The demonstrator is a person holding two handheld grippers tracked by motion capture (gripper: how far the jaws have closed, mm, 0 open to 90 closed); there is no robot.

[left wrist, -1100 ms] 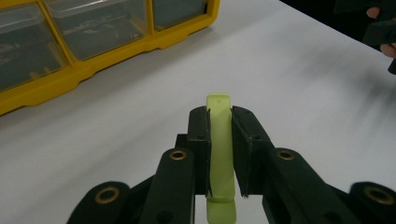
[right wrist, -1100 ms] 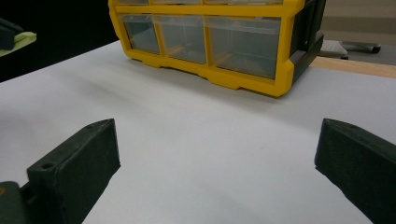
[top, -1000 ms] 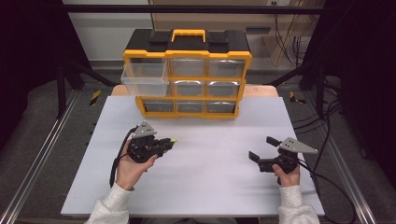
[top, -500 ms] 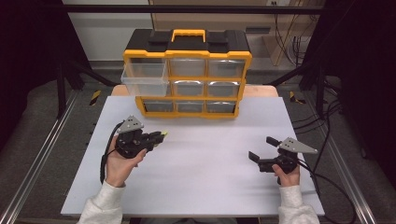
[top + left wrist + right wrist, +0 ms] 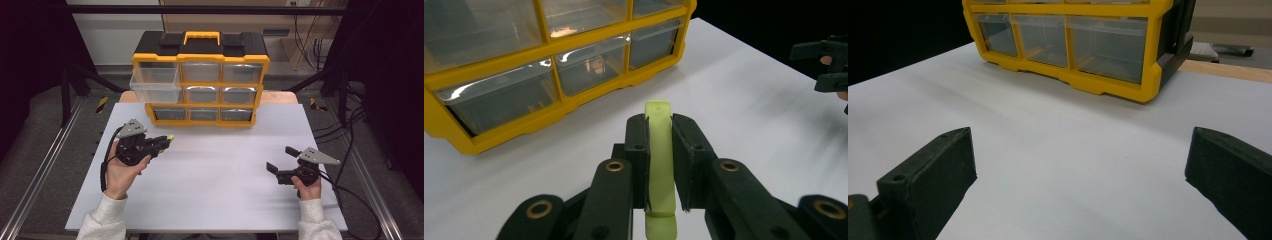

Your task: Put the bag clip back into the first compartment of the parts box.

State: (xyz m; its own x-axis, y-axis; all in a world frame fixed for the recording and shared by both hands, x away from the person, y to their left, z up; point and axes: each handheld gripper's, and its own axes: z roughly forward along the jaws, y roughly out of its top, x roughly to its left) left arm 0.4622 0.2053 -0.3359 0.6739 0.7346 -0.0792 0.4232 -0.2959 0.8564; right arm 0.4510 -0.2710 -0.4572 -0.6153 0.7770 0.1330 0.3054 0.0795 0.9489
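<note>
Two grippers sit over the white tabletop [image 5: 215, 170]: the left gripper [image 5: 659, 165] clenches a lime-green strip [image 5: 659, 150], perhaps plastic, near the yellow drawer cabinet [image 5: 200, 75]. The right gripper [image 5: 1078, 170] hangs with jaws spread wide, grasping nothing.

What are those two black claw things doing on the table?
A person holds a claw tool in each hand at a white table. The left gripper is squeezed shut on a small light-green piece, held near a yellow drawer box. One clear drawer on the box's left side is pulled out. The right gripper is open, holds nothing, and sits low over the table off to the right.
</note>
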